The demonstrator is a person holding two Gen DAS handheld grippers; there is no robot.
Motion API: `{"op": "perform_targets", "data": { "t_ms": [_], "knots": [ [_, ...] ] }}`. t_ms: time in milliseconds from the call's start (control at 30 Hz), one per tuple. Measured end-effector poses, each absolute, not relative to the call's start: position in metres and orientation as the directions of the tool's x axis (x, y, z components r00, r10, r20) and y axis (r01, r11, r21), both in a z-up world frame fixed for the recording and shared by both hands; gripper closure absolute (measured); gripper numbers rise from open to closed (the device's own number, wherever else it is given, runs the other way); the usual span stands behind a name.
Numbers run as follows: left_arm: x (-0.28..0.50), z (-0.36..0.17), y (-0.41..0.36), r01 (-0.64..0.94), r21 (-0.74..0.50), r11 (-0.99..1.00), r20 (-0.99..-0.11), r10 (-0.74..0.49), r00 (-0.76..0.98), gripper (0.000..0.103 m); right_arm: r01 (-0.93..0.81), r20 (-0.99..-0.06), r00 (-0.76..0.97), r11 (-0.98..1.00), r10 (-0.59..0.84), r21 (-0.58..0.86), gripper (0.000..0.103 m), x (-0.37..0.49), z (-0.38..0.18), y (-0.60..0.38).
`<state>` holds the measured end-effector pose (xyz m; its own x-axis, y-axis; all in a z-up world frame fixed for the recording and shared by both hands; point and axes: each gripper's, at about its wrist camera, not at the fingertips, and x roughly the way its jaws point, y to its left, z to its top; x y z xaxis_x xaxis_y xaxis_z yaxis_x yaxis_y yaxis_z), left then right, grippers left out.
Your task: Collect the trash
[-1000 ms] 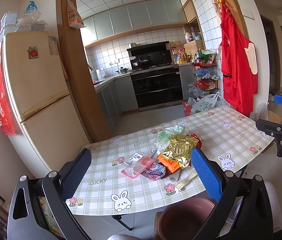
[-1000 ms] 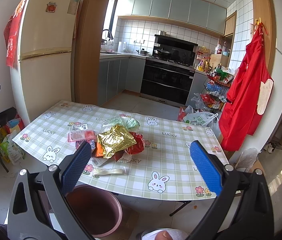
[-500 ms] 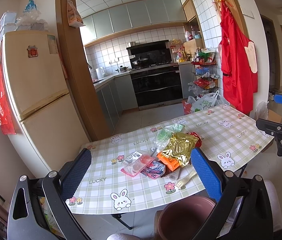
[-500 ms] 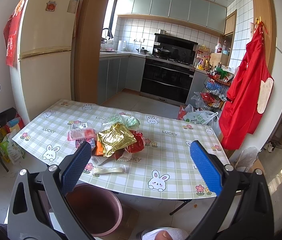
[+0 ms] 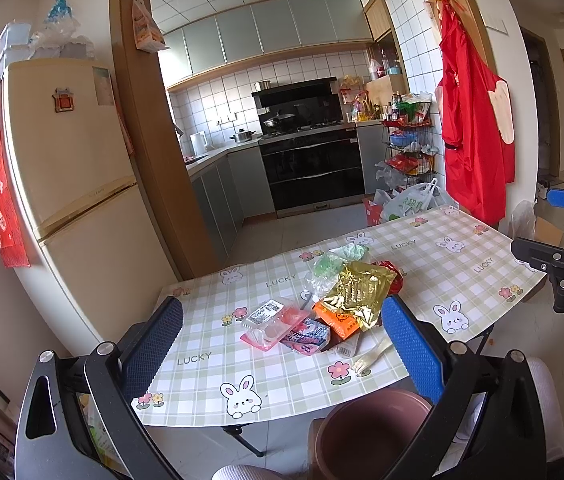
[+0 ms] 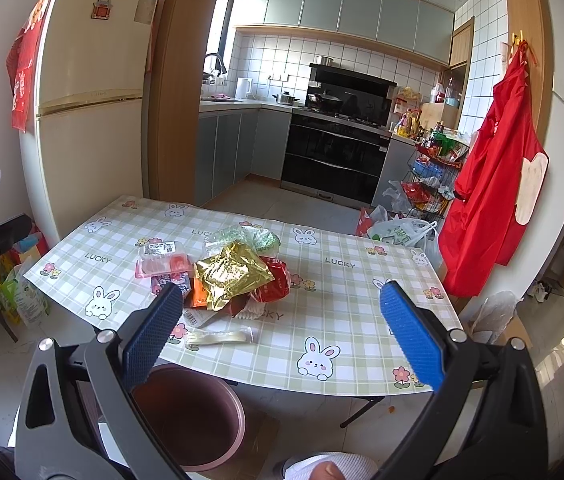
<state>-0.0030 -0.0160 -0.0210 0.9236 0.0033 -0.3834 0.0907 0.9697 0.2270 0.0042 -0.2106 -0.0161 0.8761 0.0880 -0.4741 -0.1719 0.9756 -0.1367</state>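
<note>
Nothing has moved since before.
Both claws, left gripper [image 5: 282, 344] and right gripper [image 6: 282, 330], stay wide open, empty, near the table's [image 6: 345, 296] front edge.

Only the right tongs [image 6: 282, 334] have crept slightly nearer the table [image 6: 345, 364].

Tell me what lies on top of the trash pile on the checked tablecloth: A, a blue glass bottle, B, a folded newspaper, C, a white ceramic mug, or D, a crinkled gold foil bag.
D: a crinkled gold foil bag sits uppermost on the wrappers, seen in both wrist views.
</note>
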Motion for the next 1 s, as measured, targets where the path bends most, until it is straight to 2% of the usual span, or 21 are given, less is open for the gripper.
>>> {"op": "perform_targets", "data": {
  "t_ms": [733,867,1000],
  "knots": [
    [-0.001,-0.025,-0.016,0.083,0.222,0.972,-0.389,0.01,0.921,0.005,-0.173,-0.477,0.874,0.975,0.087,-0.138,0.006,0.006,-0.02,-0.21],
    [0.002,-0.034,-0.009,0.094,0.174,0.98,-0.408,-0.015,0.913,0.005,-0.173,-0.476,0.875,0.975,0.088,-0.138,0.006,0.006,-0.023,-0.209],
    [0.006,-0.048,0.005,0.146,0.099,0.984,-0.419,-0.092,0.903,0.005,-0.178,-0.48,0.87,0.979,0.111,-0.096,0.005,0.01,-0.036,-0.214]
  ]
}}
